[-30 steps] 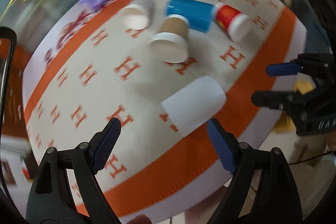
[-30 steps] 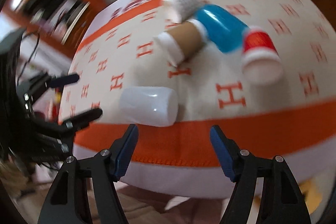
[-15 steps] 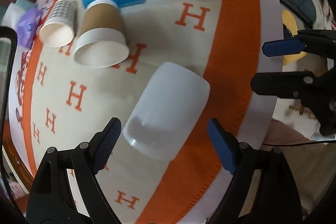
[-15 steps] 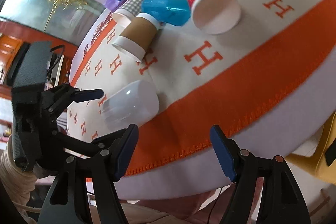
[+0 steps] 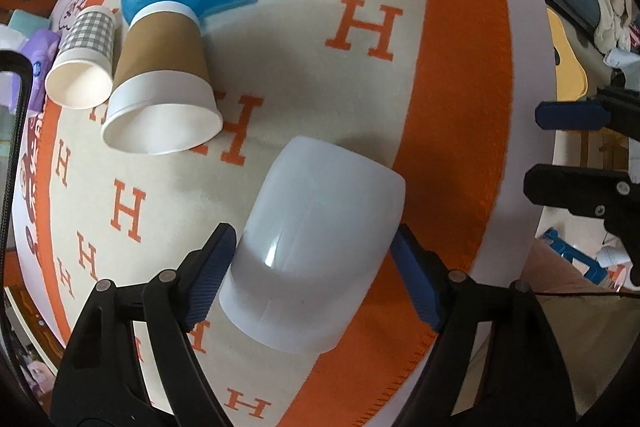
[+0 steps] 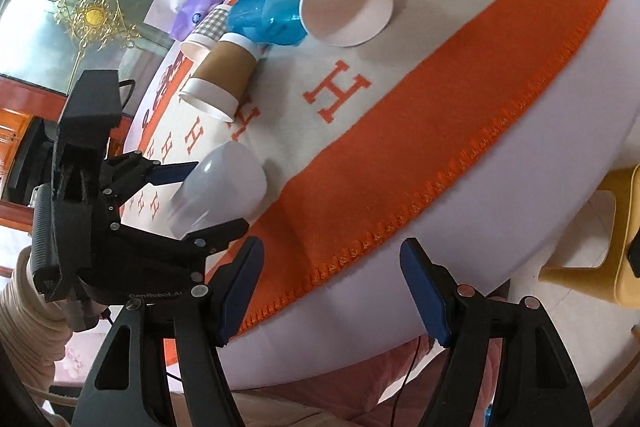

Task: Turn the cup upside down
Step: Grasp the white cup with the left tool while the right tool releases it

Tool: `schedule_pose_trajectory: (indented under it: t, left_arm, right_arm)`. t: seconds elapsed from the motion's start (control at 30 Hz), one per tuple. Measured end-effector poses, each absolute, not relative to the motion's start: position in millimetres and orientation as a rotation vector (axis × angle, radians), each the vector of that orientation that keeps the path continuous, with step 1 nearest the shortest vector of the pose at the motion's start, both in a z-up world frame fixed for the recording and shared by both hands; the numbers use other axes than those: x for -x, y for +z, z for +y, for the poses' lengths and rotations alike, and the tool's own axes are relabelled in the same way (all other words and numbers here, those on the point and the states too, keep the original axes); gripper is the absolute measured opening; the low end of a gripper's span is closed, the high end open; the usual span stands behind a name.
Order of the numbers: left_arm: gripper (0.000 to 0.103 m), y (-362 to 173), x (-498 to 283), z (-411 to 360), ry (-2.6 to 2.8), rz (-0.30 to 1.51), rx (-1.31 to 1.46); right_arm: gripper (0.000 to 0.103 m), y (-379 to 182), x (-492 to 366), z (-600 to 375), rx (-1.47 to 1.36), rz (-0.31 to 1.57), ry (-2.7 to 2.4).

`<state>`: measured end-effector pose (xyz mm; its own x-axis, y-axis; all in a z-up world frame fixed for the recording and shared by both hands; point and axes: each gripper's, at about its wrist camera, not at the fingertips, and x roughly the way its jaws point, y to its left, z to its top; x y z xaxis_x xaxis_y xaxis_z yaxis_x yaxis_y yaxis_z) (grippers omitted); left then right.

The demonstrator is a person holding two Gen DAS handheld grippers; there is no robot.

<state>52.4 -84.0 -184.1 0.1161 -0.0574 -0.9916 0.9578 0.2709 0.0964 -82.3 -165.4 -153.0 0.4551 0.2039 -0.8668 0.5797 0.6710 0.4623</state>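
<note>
The left gripper (image 5: 312,267) has closed in within the last second: its open jaws now straddle the white cup (image 5: 316,251), lying sideways near the blanket's (image 5: 452,107) orange border. Not yet gripped. The right gripper (image 6: 332,291) hangs open, empty, off the table edge.

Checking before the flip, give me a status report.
Left tool open, straddling white cup lying sideways. Right tool open, off the table edge. Nothing blocking.

left gripper (image 5: 312,277): jaws spread wide, low (angled down) | right gripper (image 6: 332,293): jaws apart, held aside
</note>
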Motion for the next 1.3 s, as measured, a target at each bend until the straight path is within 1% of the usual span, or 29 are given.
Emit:
schedule_pose_trajectory:
  t: [0.27, 0.37, 0.5, 0.6, 0.73, 0.83, 1.03, 1.3]
  left_arm:
    - [0.074, -154, -62, -66, -0.919, 1.169, -0.813]
    - [0.074, -141, -72, -56, -0.876, 1.158, -0.668]
    - [0.073, -129, -92, -33, -0.767, 1.143, -0.392]
    - [0.072, -131, -105, -16, -0.664, 1.127, -0.199]
    - [0.072, -143, -114, -5, -0.556, 1.123, -0.072]
    - [0.071, -155, -111, -4, -0.505, 1.156, -0.065]
    - [0.07, -176, -95, -13, -0.496, 1.246, -0.154]
    - [0.07, -178, -104, -33, -0.509, 1.339, -0.287]
  right_arm:
    - [0.072, -147, 74, -164, -0.824, 1.109, -0.223]
    - [0.072, -142, 68, -167, -0.806, 1.121, -0.196]
    - [0.072, -137, 63, -174, -0.778, 1.136, -0.151]
    - [0.072, -135, 56, -181, -0.736, 1.164, -0.099]
    - [0.072, -140, 45, -189, -0.67, 1.222, -0.058]
    - [0.072, -142, 39, -195, -0.63, 1.26, -0.022]
    - [0.072, -145, 32, -202, -0.55, 1.308, 0.043]
    - [0.072, -151, 29, -213, -0.571, 1.307, 0.075]
